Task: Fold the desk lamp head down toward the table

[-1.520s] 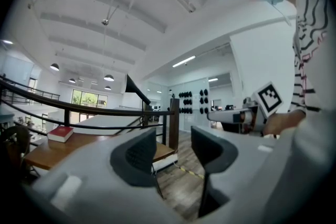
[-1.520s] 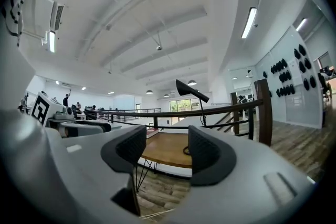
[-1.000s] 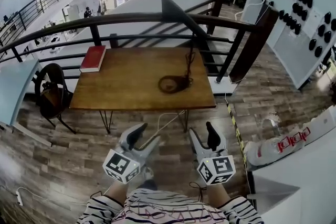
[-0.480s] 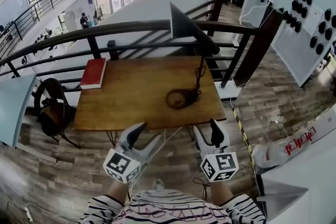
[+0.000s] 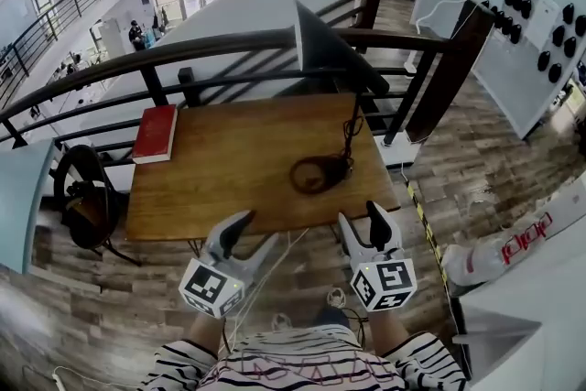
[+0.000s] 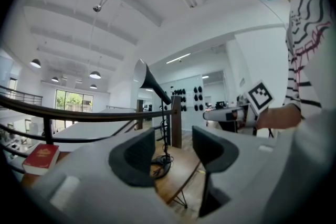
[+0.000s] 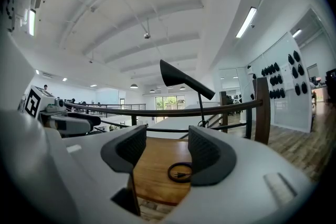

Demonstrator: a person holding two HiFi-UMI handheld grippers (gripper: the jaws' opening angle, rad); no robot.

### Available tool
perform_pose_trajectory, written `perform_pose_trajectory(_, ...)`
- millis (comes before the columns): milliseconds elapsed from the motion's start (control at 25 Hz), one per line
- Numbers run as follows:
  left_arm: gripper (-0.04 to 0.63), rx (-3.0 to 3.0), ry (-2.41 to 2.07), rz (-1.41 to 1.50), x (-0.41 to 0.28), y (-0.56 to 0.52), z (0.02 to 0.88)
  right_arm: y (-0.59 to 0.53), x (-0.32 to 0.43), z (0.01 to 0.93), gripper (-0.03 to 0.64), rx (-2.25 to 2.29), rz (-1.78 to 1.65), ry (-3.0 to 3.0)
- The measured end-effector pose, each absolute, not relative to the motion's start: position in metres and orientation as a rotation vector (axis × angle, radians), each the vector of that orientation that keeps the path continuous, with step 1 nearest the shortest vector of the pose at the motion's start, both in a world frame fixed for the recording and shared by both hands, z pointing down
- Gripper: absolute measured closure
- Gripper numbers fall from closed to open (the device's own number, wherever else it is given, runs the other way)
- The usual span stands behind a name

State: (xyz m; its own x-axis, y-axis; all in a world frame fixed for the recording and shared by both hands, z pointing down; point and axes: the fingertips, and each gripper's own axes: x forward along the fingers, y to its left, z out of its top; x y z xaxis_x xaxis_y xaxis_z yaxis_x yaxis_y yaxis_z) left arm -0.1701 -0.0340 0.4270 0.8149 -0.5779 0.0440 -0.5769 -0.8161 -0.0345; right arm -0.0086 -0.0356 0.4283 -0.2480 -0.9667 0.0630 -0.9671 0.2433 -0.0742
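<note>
Approach to the desk: I held both tools level off the near edge of the brown wooden desk (image 5: pixel 220 183), with neither one in contact with anything. My left tool (image 5: pixel 248 234) stood partly open, its jaws apart and nothing between them. My right tool (image 5: pixel 364 225) stood wide, its jaws having just closed in a little, and it too was empty.

The black desk lamp with a cone-shaped head (image 5: pixel 322 52) stood at the far right of the desk. Its thin stem was upright and its head was raised above the dark metal railing (image 5: pixel 183 52) behind, well apart from both tools. A coiled black cable (image 5: pixel 316 174) lay on the desk just left of the stem's foot, and a red hardback book (image 5: pixel 156 133) sat at the far left corner.

By my reading, the task was at its opening step, the reach toward the lamp, and the fold itself had not begun. The next move probably called for carrying the right tool across the desk to the lamp head, closing on it or on its arm, and pressing it down toward the desk. The left tool could steady the stem so that the light base did not tip or slide.
</note>
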Motion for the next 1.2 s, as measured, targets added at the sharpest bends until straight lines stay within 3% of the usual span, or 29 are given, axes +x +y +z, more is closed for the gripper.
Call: perform_pose_trajectory(1200, 0.363, -2.510, 1.173, -0.128, -0.048, -0.224, 0.315, -0.277, 0.129, 0.430, 0.403, 1.632, 0.029, -2.594)
